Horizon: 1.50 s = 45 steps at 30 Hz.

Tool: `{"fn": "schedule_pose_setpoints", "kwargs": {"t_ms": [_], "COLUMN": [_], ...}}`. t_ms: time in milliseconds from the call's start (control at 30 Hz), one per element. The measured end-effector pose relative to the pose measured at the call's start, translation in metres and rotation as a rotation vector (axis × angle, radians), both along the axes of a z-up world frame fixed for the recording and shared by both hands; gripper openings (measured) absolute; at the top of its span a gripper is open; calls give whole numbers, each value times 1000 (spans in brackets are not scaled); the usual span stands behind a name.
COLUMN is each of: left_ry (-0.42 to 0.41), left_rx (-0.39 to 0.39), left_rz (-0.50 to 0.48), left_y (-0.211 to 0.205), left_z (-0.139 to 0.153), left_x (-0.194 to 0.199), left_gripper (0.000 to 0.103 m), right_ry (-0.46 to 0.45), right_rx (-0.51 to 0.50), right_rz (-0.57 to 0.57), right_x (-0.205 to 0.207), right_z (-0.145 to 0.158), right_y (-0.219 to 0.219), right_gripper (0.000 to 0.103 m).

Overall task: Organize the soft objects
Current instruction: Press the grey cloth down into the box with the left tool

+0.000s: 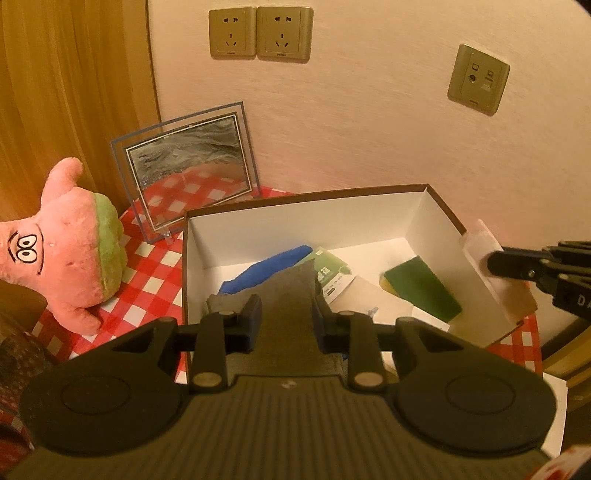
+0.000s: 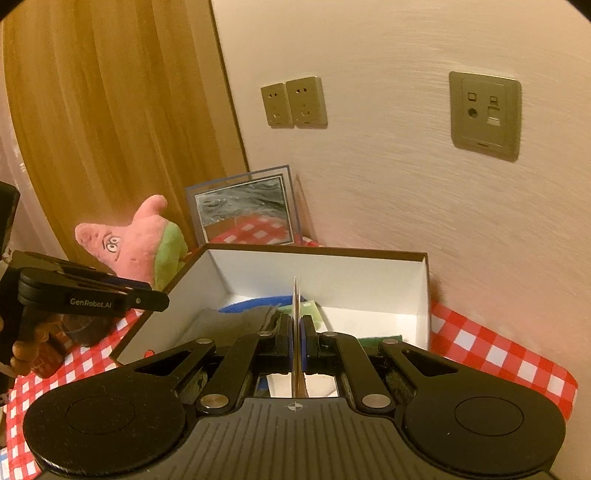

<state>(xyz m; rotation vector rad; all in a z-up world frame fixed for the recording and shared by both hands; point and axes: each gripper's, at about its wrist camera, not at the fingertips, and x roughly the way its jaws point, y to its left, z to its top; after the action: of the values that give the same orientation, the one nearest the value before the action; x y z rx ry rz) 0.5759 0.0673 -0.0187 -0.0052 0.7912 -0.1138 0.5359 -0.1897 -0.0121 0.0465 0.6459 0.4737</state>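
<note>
An open cardboard box (image 1: 295, 229), white inside, holds a blue cloth (image 1: 266, 269), a green-topped sponge (image 1: 421, 288) and a green packet (image 1: 332, 273). A grey cloth (image 1: 295, 280) lies over the blue one. It rises between the fingers of my left gripper (image 1: 285, 301), whose jaws stand apart around it without squeezing it. My right gripper (image 2: 296, 325) is shut on a thin flat white packet (image 2: 296, 295), seen edge-on. In the left wrist view that packet (image 1: 480, 240) hangs over the box's right wall. A pink star plush (image 1: 70, 240) sits left of the box.
A glass picture frame (image 1: 192, 166) leans on the wall behind the box. A red-and-white checked cloth (image 2: 491, 350) covers the table. Wall sockets (image 1: 258, 33) are above, and a wooden panel (image 2: 110, 110) is at left. Dark items (image 1: 18, 354) crowd the near left corner.
</note>
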Motion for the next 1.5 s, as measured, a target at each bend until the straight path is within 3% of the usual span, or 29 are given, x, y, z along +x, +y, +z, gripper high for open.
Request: {"fn": "schedule_pose_setpoints", "kwargs": {"t_ms": [400,467,500,533,600,1067,1500], "left_ry": [7,5,4,4,6,13,37], "left_rx": [-3,-2,0,1,4,-15,-23], "left_rz": [8,3,1,-1,-4,-3,56], "left_y": [8,8,8,8,10,28,60], "left_z": [1,1,1,1,0,2,0], "left_x": [-1,-3,-4,-6,-7,-48,-131], "left_gripper": [30,33,34,34,36,42,48], "right_ry": [-41,-40,-42,-46,-81,-6,6], "right_rx": [61,79,78,84,111,86,83], "right_rz": [-26,-41,-55,-64,-84,-94,-76], "right_x": [24,30,32,33,29,-11,-82], "right_z": [2,4,6,8,11,0,-2], "right_y": [15,16,17,16,13,-7,-28], "right_gripper": [5,10,27,53,76,76,76]}}
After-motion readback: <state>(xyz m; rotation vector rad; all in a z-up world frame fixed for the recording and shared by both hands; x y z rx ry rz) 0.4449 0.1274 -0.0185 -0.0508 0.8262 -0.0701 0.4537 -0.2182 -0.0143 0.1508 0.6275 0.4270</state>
